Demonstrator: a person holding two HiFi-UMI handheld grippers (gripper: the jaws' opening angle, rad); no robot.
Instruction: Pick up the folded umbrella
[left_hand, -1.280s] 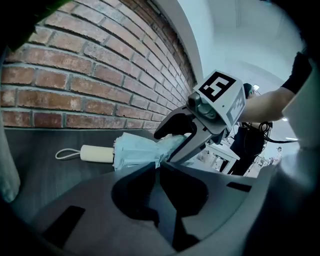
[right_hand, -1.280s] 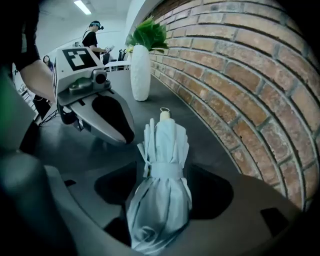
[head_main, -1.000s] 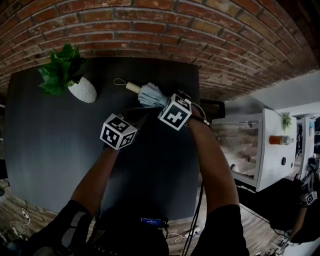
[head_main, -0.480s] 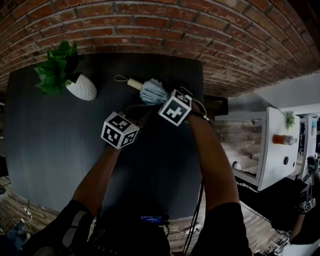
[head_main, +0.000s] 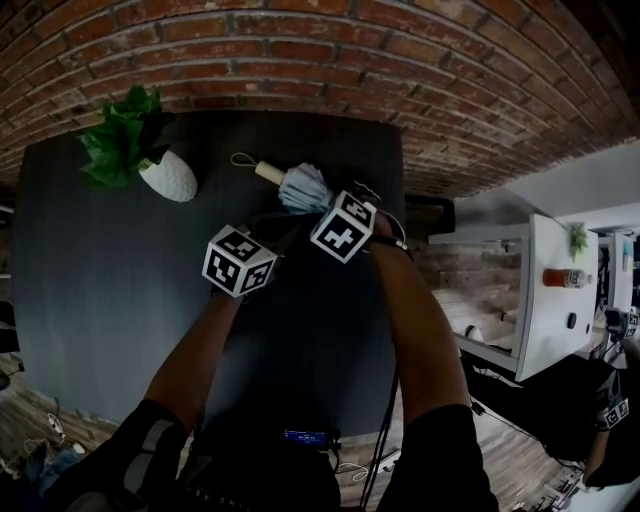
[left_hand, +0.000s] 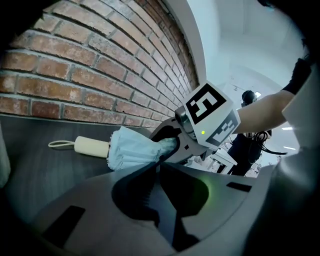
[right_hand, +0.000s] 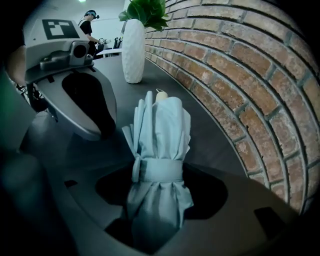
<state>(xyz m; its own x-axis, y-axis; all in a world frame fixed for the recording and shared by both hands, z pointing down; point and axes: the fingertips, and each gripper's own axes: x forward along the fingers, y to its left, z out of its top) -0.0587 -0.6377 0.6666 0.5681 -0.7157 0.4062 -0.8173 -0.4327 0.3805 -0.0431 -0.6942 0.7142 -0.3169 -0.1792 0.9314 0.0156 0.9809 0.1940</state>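
The dark tabletop (head_main: 100, 290) has its far edge against a brick wall (head_main: 300, 60), and its right edge drops off just beyond the right tool (right_hand: 157, 197). Most of the surface to the left and toward the person is bare. The only other thing on it is a potted plant (head_main: 165, 175) in a white vase at the far left, well apart from both tools.

The folded umbrella (head_main: 300, 188), pale blue, lies on the tabletop near the far right corner, close to the wall. Its long axis runs roughly along the wall. Its cream handle (head_main: 266, 173) and wrist loop (head_main: 238, 160) point left toward the plant, and the canopy end points right and toward the person.

The right tool's jaws are closed on that canopy end, just past the wrap strap (right_hand: 159, 170). The rest of the umbrella runs straight away from the tool.

The left tool (left_hand: 160, 167) has its jaws pressed together with nothing between them. It sits just beside the right tool on the near side, with its tips aimed at the canopy and not gripping it.
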